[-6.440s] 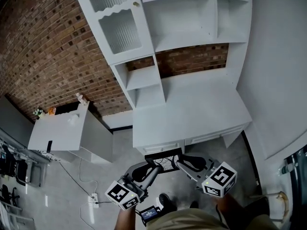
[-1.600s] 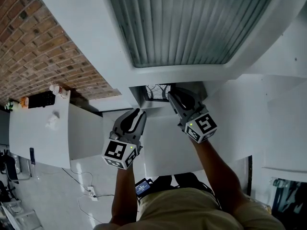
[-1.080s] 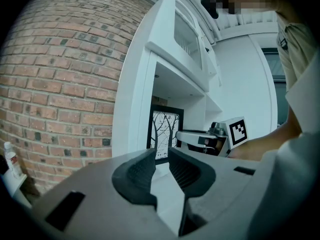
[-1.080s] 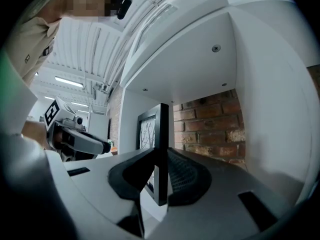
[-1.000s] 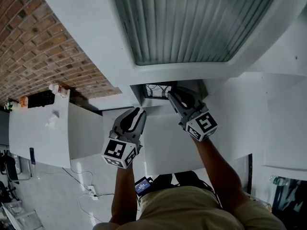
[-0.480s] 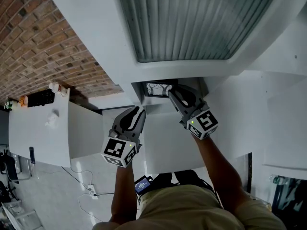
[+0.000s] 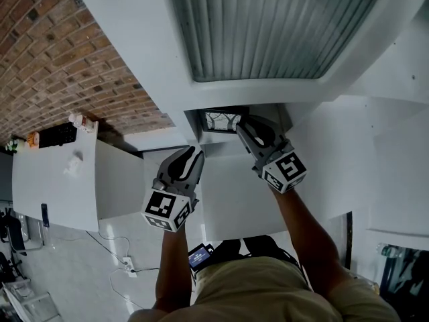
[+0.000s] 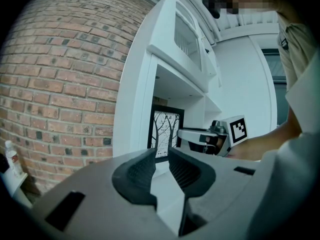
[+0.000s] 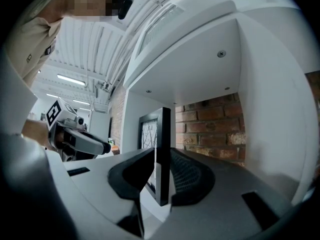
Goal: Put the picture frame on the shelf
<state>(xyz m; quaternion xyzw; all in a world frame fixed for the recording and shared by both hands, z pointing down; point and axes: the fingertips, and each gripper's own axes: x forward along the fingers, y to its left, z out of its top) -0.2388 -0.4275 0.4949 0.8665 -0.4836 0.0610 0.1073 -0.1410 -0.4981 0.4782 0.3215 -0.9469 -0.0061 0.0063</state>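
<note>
The black picture frame (image 7: 224, 120) with a tree print stands upright inside a low cubby of the white shelf unit (image 7: 175, 89). My right gripper (image 7: 242, 129) is shut on the frame's right edge. In the right gripper view, the frame's edge (image 9: 163, 154) sits between the two pads. My left gripper (image 7: 190, 155) hangs just left of and below the cubby, apart from the frame, open a little with nothing in it. The left gripper view shows the frame (image 8: 167, 133) ahead and the right gripper (image 8: 199, 136) beside it.
A ribbed glass cabinet door (image 7: 275, 25) overhangs the cubby. Brick wall (image 7: 60, 59) lies to the left and shows behind the cubby (image 9: 212, 129). A white side cabinet (image 7: 53, 180) holds small items. The white desk top (image 7: 234, 203) is under my arms.
Several seconds ago both grippers carried the frame away from the shelf unit. Now the frame is in the cubby, held by the right gripper alone. Over the last second it edged slightly deeper.
</note>
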